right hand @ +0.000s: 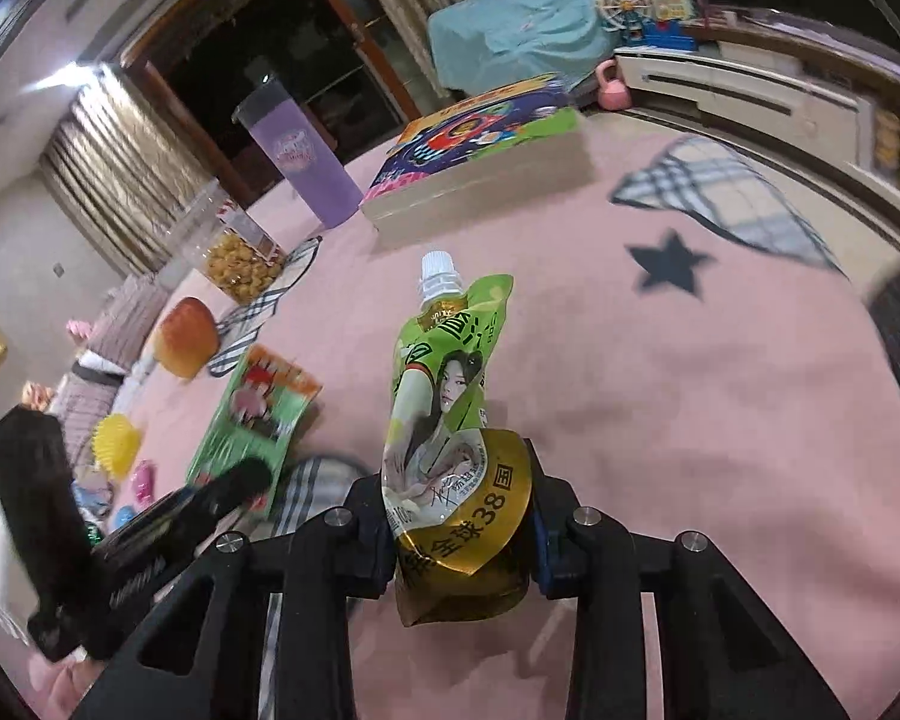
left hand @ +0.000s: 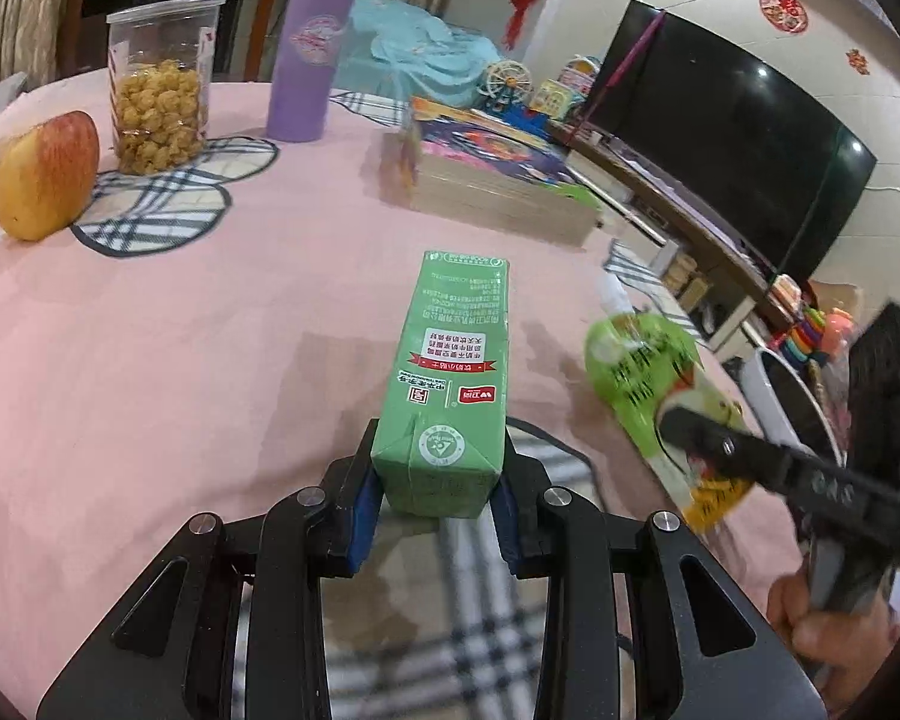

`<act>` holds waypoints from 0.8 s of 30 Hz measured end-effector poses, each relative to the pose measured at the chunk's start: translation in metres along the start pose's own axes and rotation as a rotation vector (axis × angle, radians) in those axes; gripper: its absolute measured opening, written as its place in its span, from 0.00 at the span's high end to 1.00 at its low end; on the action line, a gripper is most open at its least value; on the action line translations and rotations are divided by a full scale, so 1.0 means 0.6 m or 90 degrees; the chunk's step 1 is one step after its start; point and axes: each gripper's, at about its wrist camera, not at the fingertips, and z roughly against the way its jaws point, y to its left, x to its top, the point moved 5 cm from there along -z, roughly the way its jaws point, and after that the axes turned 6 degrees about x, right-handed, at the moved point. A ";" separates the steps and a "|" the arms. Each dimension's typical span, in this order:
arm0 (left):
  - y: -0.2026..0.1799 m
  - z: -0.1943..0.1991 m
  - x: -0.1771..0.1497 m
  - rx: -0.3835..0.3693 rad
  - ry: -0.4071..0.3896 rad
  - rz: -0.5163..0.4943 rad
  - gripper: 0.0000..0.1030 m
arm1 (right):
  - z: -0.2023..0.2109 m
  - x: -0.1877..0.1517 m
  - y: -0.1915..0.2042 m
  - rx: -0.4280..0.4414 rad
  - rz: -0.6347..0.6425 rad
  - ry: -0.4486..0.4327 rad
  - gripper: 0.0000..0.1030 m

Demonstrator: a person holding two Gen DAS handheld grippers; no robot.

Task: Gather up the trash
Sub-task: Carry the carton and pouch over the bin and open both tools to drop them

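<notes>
Left gripper (left hand: 435,495) jaws clamped on green carton (left hand: 450,384); right gripper (right hand: 459,531) jaws clamped on green spout pouch (right hand: 444,420), above pink tablecloth (left hand: 180,360).

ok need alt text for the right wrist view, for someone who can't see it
The right gripper pinches the gold base of a green spouted drink pouch above a pink tablecloth. To the left, the left gripper holds a green carton; an apple, snack jar and purple tumbler stand behind.

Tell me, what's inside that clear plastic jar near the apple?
The clear jar is filled partway with yellow puffed snack pieces; its upper part looks empty. It stands beside the apple on a plaid mat. What lies at the very bottom is hidden by the snacks.
</notes>
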 end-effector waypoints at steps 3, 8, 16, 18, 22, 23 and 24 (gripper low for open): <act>-0.032 0.019 -0.013 -0.011 -0.004 -0.022 0.71 | 0.040 -0.024 -0.008 -0.001 -0.020 -0.018 0.67; -0.083 0.048 -0.022 -0.020 -0.024 -0.070 0.71 | 0.090 -0.042 -0.014 -0.003 -0.038 -0.049 0.67; -0.127 0.058 -0.035 -0.024 -0.016 -0.108 0.71 | 0.130 -0.054 -0.027 -0.004 -0.056 -0.079 0.67; -0.137 0.060 -0.037 -0.024 -0.017 -0.115 0.71 | 0.138 -0.055 -0.031 -0.005 -0.062 -0.086 0.67; -0.159 0.066 -0.038 -0.031 -0.020 -0.129 0.71 | 0.157 -0.056 -0.040 -0.001 -0.070 -0.097 0.67; -0.164 0.067 -0.039 -0.034 -0.020 -0.132 0.71 | 0.161 -0.056 -0.042 -0.001 -0.072 -0.101 0.67; -0.171 0.068 -0.039 -0.038 -0.020 -0.136 0.71 | 0.167 -0.056 -0.045 -0.001 -0.074 -0.105 0.67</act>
